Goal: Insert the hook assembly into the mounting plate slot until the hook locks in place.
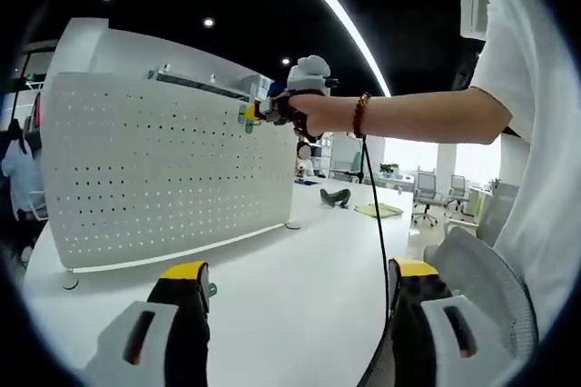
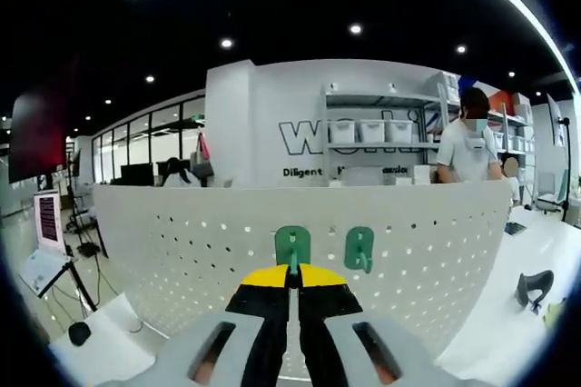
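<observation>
1. Up close, the right gripper (image 2: pixel 292 289) pinches a green plastic hook (image 2: pixel 292 246) against the white perforated pegboard (image 2: pixel 182 251).
2. Beside it hangs a second green hook (image 2: pixel 359 249).
3. The left gripper (image 1: pixel 300 292) hovers spread above the smooth white table (image 1: pixel 300 251).

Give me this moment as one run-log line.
right gripper shut on green hook at pegboard | second hook hung | left gripper open, empty

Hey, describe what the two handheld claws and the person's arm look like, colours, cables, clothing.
The left claw has pale grey jaws with black inner faces, yellow tips and dark slots. The right claw is built alike; from the left gripper view it has a white top and a thin black cable. The person wears a white short-sleeved shirt and a reddish-brown bracelet.
</observation>
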